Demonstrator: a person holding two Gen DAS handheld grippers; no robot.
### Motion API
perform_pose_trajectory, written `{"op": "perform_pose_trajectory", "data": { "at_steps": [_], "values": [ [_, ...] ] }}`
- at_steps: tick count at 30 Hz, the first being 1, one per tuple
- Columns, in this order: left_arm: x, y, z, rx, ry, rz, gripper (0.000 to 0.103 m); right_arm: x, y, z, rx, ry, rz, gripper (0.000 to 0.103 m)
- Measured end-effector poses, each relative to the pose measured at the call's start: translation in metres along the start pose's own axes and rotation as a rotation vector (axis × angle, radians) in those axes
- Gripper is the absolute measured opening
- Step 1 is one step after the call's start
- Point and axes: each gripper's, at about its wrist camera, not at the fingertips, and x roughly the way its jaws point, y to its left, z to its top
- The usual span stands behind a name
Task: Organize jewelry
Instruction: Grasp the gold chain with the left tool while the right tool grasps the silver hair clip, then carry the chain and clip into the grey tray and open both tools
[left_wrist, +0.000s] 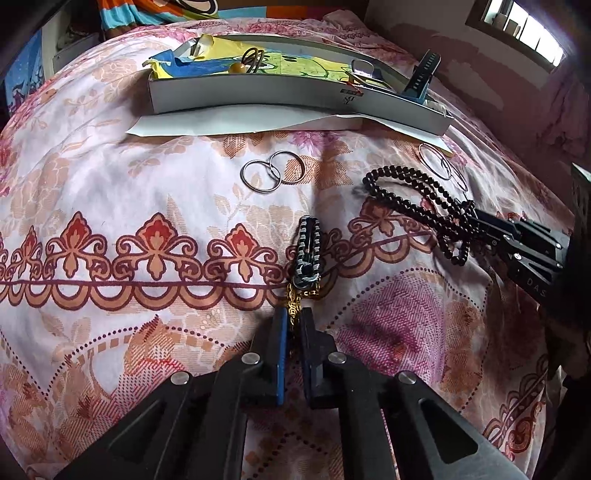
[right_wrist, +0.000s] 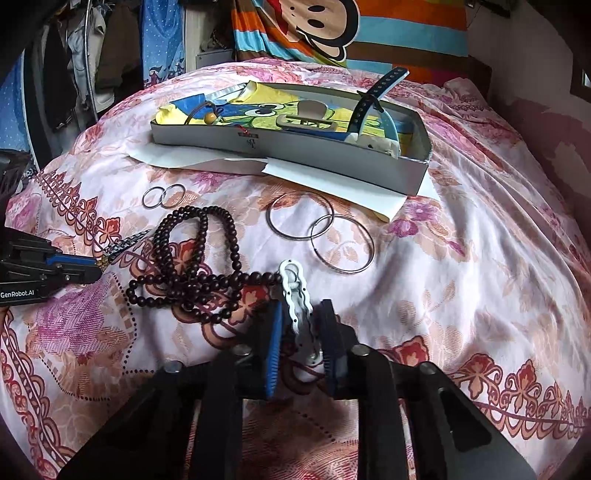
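My left gripper (left_wrist: 292, 319) is shut on the gold chain end of a black-and-grey braided bracelet (left_wrist: 308, 251), which lies on the floral bedsheet ahead of it. It also shows in the right wrist view (right_wrist: 98, 263) at the left. My right gripper (right_wrist: 301, 317) is shut on a white clip (right_wrist: 297, 295); the clip's tip touches a dark bead necklace (right_wrist: 192, 273) piled on the sheet. In the left wrist view the right gripper (left_wrist: 476, 218) sits at the necklace (left_wrist: 417, 195). A shallow grey box (right_wrist: 332, 155) with yellow lining holds a blue strap and other pieces.
Two small linked silver rings (left_wrist: 271, 175) lie in front of the box (left_wrist: 258, 94). Two large thin hoops (right_wrist: 321, 236) lie right of the necklace. White paper (right_wrist: 332, 177) sticks out under the box. Clothes and a striped blanket lie beyond the bed.
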Motion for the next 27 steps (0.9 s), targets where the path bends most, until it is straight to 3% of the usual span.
{"op": "perform_pose_trajectory", "data": {
  "at_steps": [6, 10, 21, 27],
  "values": [
    [-0.011, 0.006, -0.008, -0.069, -0.024, -0.006, 0.006, -0.003, -0.005, -0.002, 0.052, 0.002, 0.051, 0.011],
    [-0.026, 0.001, -0.015, -0.052, -0.044, -0.001, 0.006, -0.010, -0.005, -0.003, 0.072, 0.004, 0.103, 0.011],
    [-0.061, -0.020, -0.020, -0.015, -0.095, -0.105, 0.006, -0.041, 0.017, -0.003, 0.003, -0.011, 0.202, 0.011],
    [-0.076, -0.016, -0.011, -0.023, -0.168, -0.169, 0.006, -0.055, 0.024, 0.000, -0.005, -0.086, 0.240, 0.011]
  ]
}}
